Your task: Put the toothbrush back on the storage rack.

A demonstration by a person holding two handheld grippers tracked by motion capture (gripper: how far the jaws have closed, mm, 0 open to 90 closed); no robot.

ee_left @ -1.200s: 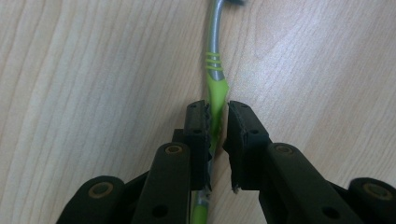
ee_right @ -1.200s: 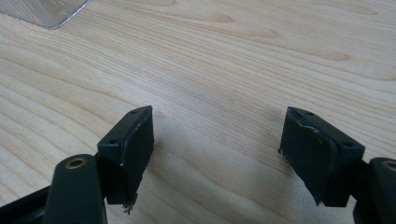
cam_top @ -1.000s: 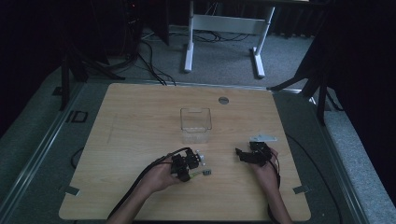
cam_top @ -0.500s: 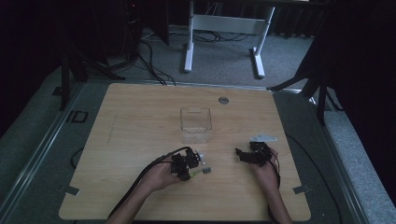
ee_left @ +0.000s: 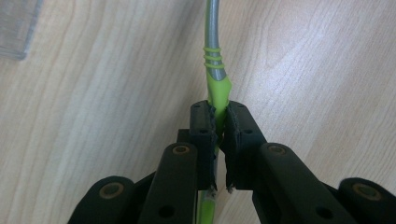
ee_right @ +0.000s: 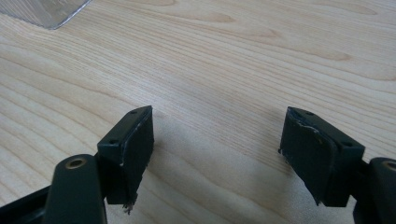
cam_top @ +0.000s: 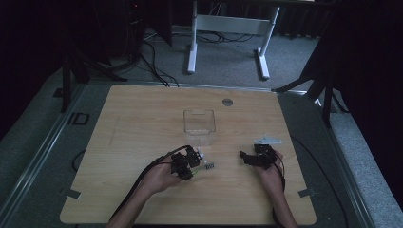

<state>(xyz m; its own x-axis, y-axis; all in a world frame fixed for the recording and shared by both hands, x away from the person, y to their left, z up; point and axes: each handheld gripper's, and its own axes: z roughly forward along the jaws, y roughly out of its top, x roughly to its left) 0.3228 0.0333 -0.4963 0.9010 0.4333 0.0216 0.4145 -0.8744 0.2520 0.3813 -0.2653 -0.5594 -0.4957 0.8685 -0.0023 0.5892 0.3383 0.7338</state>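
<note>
The green-handled utensil (ee_left: 215, 88) lies on the wooden table (cam_top: 119, 156), just near of the clear plastic container (cam_top: 199, 124), and the left gripper (ee_left: 220, 126) is pinching its green handle; the jaws have just been closing and now press on the handle from both sides, with the metal shaft running on beyond the pads. The right gripper (ee_right: 217, 149) rests to the right, well apart, its jaws spread wide over bare wood. The grip looks centred, so the next lift should probably be straight and slow, keeping the shaft level, since a thin handle may pivot between the pads if tilted early.
</note>
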